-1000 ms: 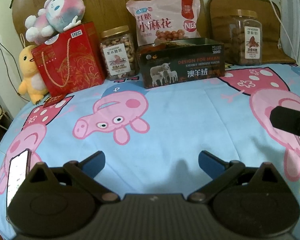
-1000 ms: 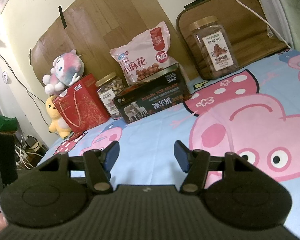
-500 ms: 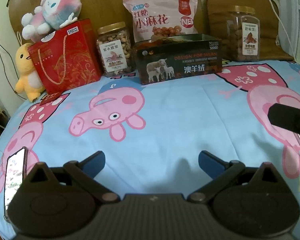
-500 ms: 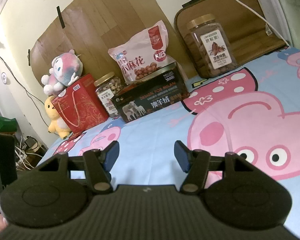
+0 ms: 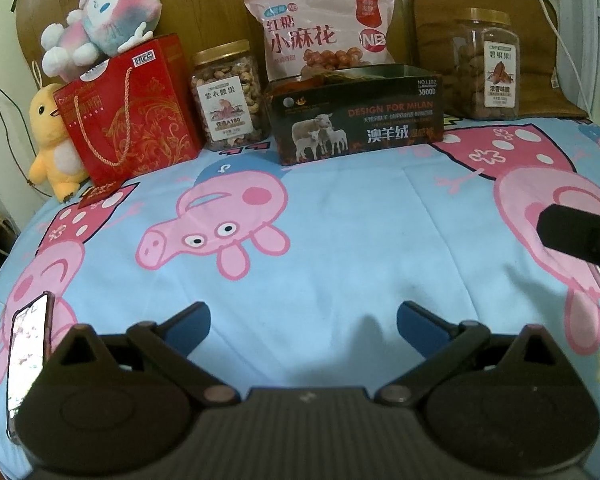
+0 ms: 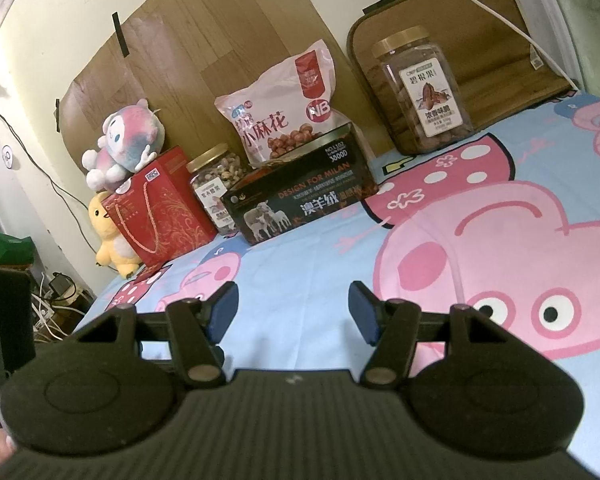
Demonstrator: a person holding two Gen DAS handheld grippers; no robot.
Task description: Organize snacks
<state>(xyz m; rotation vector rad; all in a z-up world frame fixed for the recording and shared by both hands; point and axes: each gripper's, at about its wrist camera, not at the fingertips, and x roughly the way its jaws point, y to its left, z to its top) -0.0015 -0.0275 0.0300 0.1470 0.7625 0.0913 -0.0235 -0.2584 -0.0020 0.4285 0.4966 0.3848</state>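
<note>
At the bottom of each view, the left gripper (image 5: 303, 322) and right gripper (image 6: 292, 308) hang released over the bed sheet (image 5: 340, 240). Well beyond, across the upper frame, stand the nut jar (image 5: 230, 96), dark box (image 5: 358, 118), snack bag (image 5: 320, 34) and pecan jar (image 5: 486, 66).

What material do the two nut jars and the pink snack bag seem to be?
Both gold-lidded nut jars look like clear glossy plastic, since the nuts show through; glass is possible. The pink snack bag looks like shiny plastic film, creased, with a clear window.
</note>
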